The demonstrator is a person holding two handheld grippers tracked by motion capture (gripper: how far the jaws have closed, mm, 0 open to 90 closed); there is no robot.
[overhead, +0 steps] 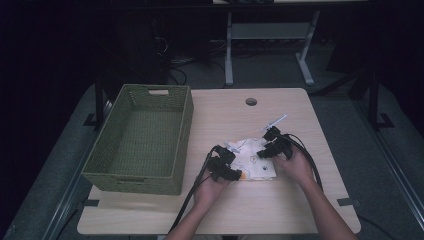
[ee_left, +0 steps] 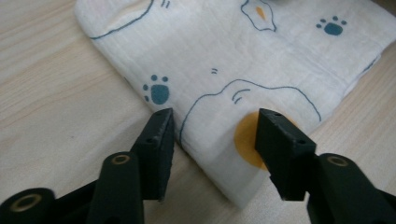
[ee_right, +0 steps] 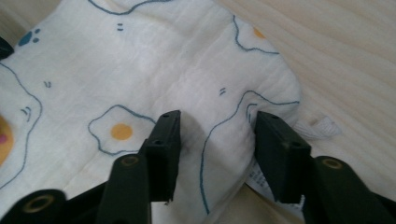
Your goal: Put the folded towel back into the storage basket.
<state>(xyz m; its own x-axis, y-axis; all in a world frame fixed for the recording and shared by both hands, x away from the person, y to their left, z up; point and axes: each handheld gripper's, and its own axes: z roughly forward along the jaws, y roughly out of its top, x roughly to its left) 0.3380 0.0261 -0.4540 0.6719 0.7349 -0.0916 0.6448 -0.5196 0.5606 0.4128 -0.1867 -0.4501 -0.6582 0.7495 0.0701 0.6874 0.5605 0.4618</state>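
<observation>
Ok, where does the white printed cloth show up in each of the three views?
High view: the cloth lies on the table, lower centre, between both hands.
Left gripper view: it fills the upper middle and right, its corner between the tongs.
Right gripper view: it covers the left and centre.
Shared landmark: the cloth's fried-egg print.

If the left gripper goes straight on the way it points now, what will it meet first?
Most likely the folded cloth. The left gripper points at its near corner, its jaws apart on either side of the corner. Depth is unclear, so the cloth may already be touching them.
</observation>
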